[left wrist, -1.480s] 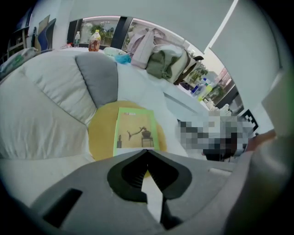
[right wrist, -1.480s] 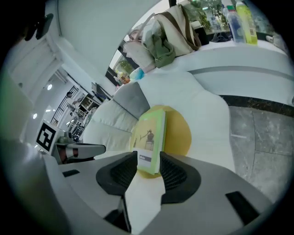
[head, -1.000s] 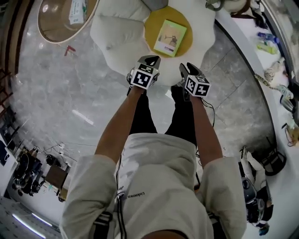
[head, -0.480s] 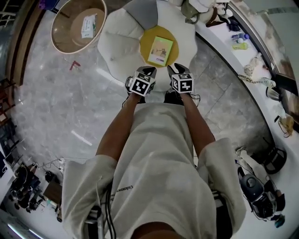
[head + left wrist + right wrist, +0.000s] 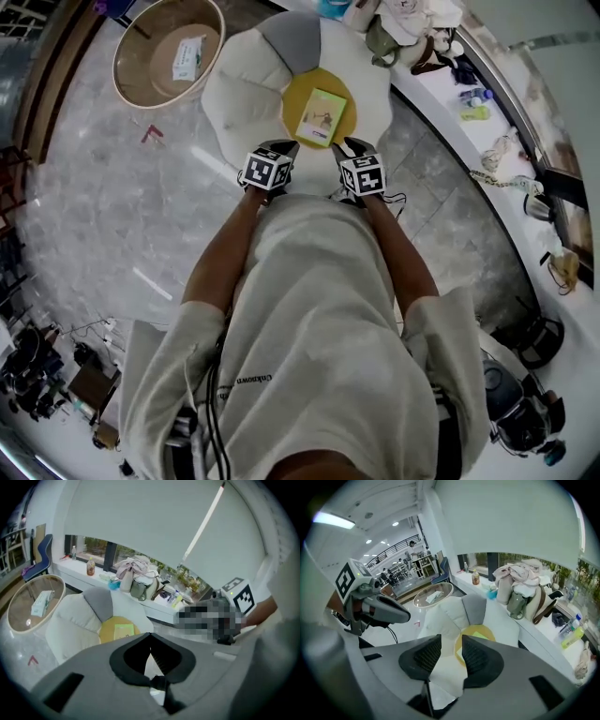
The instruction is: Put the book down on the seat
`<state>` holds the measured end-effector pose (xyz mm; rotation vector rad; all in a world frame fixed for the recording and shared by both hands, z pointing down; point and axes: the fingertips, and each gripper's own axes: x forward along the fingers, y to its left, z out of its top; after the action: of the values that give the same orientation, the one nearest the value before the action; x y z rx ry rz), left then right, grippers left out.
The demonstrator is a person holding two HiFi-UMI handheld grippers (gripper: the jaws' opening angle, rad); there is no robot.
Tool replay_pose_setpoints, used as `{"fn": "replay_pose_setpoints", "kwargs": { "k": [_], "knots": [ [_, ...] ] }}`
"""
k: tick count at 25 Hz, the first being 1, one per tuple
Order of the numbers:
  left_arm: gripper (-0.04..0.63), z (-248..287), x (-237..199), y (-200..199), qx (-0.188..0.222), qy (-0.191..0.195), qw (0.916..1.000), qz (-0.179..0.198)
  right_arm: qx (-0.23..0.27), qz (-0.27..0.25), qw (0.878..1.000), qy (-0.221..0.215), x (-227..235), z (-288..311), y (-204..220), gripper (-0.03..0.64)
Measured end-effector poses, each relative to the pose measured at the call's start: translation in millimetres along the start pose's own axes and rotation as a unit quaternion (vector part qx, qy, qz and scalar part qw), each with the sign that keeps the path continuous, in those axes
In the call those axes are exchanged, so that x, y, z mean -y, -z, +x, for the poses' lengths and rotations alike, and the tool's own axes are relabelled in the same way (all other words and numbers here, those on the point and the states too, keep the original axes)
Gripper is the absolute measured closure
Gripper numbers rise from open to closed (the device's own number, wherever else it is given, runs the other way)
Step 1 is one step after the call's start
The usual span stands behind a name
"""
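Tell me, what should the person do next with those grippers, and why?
Probably just draw both grippers back. The book already lies flat on the yellow seat, and neither gripper holds anything: the left gripper is shut empty, and the right gripper stands open, its jaws having just closed a little with nothing between them. The job looks done.

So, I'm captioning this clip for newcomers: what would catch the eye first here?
The green book lying flat on the yellow cushion at the centre of the white petal-shaped seat. Just short of it, the left gripper and right gripper hang empty, the right's jaws apart though just closing slightly.
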<state>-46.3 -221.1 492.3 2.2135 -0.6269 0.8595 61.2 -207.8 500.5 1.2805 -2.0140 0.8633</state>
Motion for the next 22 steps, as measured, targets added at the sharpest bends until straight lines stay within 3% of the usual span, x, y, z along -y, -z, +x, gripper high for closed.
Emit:
{"fn": "replay_pose_setpoints", "kwargs": {
  "k": [3, 6, 11, 16, 22],
  "knots": [
    [0.586, 0.8, -12.3, -4.5, 0.013, -0.011, 0.9985, -0.051, -0.010, 0.001, 1.000, 0.001, 5.2, -1.2, 1.7, 0.504],
    [0.586, 2.9, -14.8, -5.5, 0.007, -0.012, 0.9981, -0.059, -0.009, -0.007, 1.000, 0.003, 5.0, -1.6, -0.8, 0.552],
    [0.586, 10.3, 0.0, -11.7, -0.012, 0.003, 0.9999, 0.006, -0.024, -0.023, 0.999, -0.009, -3.8, 5.5, 1.8, 0.577],
    [0.586, 13.7, 19.7, -17.1, -0.022, 0.015, 0.9958, 0.087, -0.027, -0.009, 0.999, -0.017, -2.2, 8.0, 2.9, 0.609],
    [0.586, 15.5, 16.1, -13.1, -0.029, 0.018, 0.9965, 0.077, -0.027, 0.013, 1.000, -0.009, 0.2, 5.9, 9.4, 0.611]
  ]
}}
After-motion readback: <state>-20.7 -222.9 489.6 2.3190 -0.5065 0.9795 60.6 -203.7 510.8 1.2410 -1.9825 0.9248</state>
